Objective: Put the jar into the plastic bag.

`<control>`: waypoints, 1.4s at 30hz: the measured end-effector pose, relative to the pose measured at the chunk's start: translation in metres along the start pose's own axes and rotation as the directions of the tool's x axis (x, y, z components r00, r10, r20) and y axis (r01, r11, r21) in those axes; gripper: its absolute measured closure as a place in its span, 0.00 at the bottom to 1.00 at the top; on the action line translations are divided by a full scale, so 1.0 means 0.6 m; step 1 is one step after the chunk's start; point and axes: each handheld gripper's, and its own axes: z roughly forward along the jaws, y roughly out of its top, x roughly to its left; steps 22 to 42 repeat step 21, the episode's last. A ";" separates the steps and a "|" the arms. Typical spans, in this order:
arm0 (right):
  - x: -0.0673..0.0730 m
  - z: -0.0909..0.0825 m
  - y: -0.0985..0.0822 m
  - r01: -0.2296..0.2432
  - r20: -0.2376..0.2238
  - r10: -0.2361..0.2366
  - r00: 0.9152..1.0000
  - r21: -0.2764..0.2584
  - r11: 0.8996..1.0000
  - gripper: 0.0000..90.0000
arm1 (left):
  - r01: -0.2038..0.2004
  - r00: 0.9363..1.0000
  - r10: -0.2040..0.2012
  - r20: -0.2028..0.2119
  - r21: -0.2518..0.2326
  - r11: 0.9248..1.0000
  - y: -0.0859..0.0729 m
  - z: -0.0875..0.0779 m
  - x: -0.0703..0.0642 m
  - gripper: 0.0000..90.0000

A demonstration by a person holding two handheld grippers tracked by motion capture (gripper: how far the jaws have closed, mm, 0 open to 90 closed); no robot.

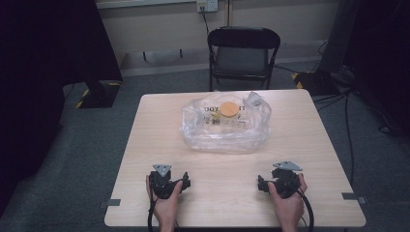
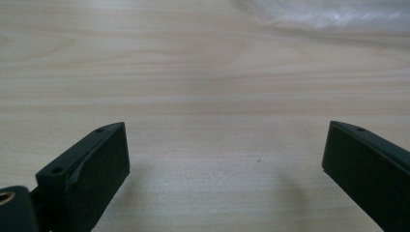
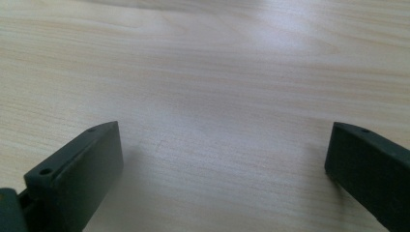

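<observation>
A clear plastic bag [image 1: 225, 126] lies on the far middle of the wooden table [image 1: 309, 130], with a round orange item [image 1: 229, 109] and printed packaging inside it. My left gripper [image 1: 168, 180] rests near the front left of the table, held by a hand. Its jaws stand wide apart over bare wood in the left gripper view [image 2: 225, 154], and the bag's edge [image 2: 338, 14] shows at the top right there. My right gripper [image 1: 280, 180] rests at the front right, open too, with bare table between its jaws [image 3: 225, 154].
A black folding chair [image 1: 243, 50] stands beyond the table's far edge. Cables [image 1: 348, 111] run over the floor at the right. Tape marks [image 1: 355, 197] sit at the table's front corners. Bare table lies between the grippers and the bag.
</observation>
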 end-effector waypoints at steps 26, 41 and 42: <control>0.000 0.000 0.000 -0.002 0.002 0.002 1.000 0.000 1.000 0.00 | -0.033 0.997 0.038 -0.064 0.074 0.997 0.004 0.011 -0.012 0.00; 0.000 0.000 0.000 -0.002 0.002 0.002 1.000 0.000 1.000 0.00 | -0.033 0.997 0.038 -0.064 0.074 0.997 0.004 0.011 -0.012 0.00; 0.000 0.000 0.000 -0.002 0.002 0.002 1.000 0.000 1.000 0.00 | -0.033 0.997 0.038 -0.064 0.074 0.997 0.004 0.011 -0.012 0.00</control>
